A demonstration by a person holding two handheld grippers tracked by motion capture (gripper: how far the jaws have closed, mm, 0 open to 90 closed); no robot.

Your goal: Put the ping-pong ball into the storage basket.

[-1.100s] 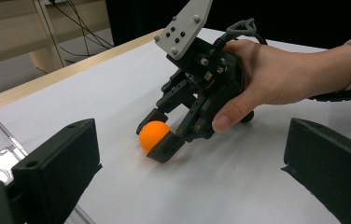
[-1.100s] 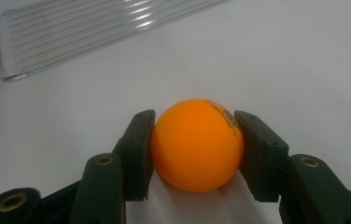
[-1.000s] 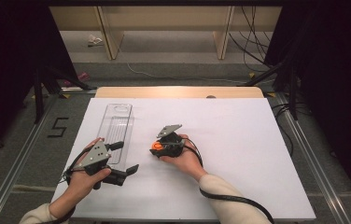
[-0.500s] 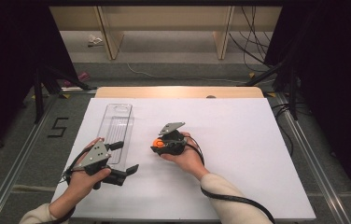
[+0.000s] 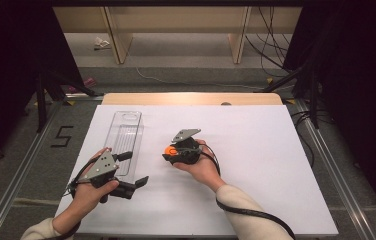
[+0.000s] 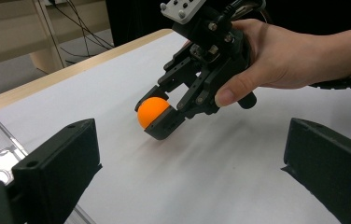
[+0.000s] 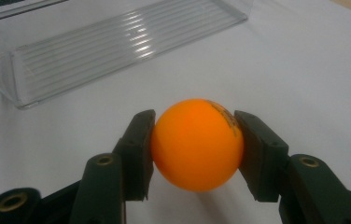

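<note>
Gripping the orange ball (image 7: 196, 144), the right gripper (image 5: 172, 152) is clamped on it. The left gripper (image 5: 135, 169), at seven o'clock from it, is held wide open, empty.

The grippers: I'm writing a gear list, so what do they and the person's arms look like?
Both the left gripper and right gripper are black, two-jawed, topped by a grey three-cornered plate, each trailing a black cable. The person wears cream long sleeves.

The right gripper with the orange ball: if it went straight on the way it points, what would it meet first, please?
Probably the clear plastic tray. In the right gripper view it lies directly beyond the orange ball held in the right gripper, with bare white table between; the exact depth is hard to judge.
</note>
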